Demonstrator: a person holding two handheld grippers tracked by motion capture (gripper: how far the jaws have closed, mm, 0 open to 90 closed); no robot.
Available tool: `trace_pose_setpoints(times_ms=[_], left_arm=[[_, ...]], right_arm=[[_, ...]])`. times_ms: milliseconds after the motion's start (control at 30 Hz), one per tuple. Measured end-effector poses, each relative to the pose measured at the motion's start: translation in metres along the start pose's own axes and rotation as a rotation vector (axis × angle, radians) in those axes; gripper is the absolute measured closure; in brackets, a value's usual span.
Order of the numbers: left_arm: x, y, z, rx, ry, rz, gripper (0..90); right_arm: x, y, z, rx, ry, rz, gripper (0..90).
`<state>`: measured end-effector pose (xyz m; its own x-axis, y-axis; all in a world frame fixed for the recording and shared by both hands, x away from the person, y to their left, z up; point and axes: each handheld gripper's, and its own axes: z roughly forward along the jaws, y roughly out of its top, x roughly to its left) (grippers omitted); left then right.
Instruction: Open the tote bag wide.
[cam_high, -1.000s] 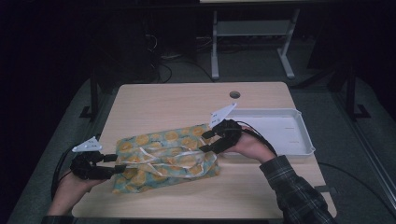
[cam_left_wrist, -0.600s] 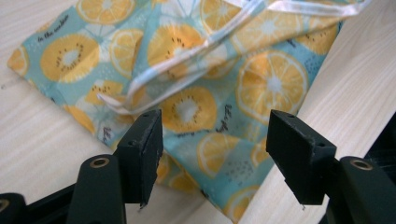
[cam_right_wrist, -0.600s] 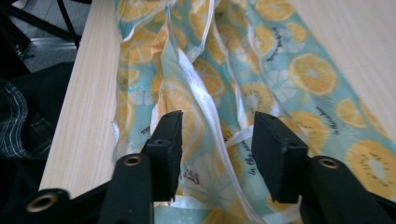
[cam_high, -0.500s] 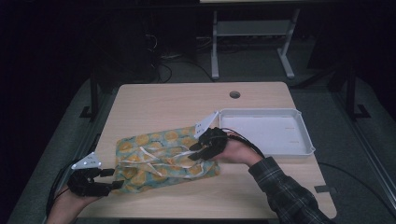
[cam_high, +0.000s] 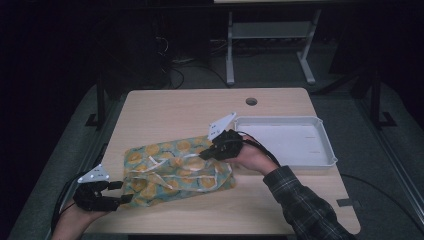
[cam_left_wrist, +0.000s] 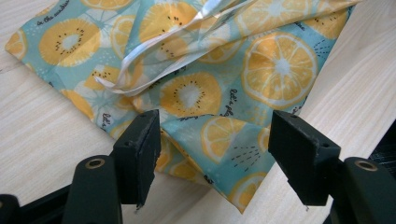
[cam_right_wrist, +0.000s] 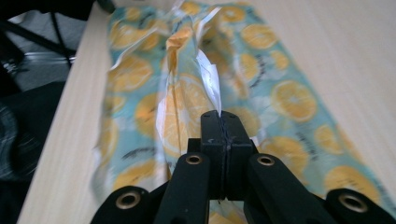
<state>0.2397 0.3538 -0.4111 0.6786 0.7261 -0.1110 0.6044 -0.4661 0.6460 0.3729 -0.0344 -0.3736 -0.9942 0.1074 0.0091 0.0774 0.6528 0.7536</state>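
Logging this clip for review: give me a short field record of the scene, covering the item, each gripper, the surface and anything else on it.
item: fruit-print cloth bag with white straps, lying flat and rumpled
left gripper: jaws open, straddling the bag's near corner
right gripper: jaws shut on a raised fold of the bag
surface: wooden table
other: white tray at the table's right side, apart from the bag

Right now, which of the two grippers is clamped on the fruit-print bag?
The right gripper: its jaws are pressed together on the bag. The left gripper stands open at the bag's corner.
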Motion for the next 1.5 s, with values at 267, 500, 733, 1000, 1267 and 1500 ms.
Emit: trace_pose_setpoints(times_ms=[267,500,733,1000,1267,1500], left_arm=[[0.000,0.000,0.002,-0.013,0.005,-0.003,33.1],[0.000,0.001,0.001,-0.017,0.010,0.012,33.1],[-0.001,0.001,0.002,-0.020,0.003,0.012,33.1],[0.000,0.001,0.002,-0.025,0.004,0.005,33.1],[0.001,0.012,-0.005,-0.050,0.009,0.020,34.6],[0.003,0.030,-0.009,-0.071,0.015,0.033,37.6]], right_arm=[[-0.022,0.016,0.003,-0.039,-0.048,0.058,89.0],[-0.047,0.017,0.021,-0.019,-0.109,0.120,89.1],[-0.067,0.023,0.045,0.022,-0.147,0.170,89.1],[-0.083,0.011,0.066,0.070,-0.172,0.225,79.1],[-0.067,0.011,0.030,0.025,-0.206,0.211,55.0],[-0.048,0.001,0.007,0.041,-0.164,0.210,54.2]])
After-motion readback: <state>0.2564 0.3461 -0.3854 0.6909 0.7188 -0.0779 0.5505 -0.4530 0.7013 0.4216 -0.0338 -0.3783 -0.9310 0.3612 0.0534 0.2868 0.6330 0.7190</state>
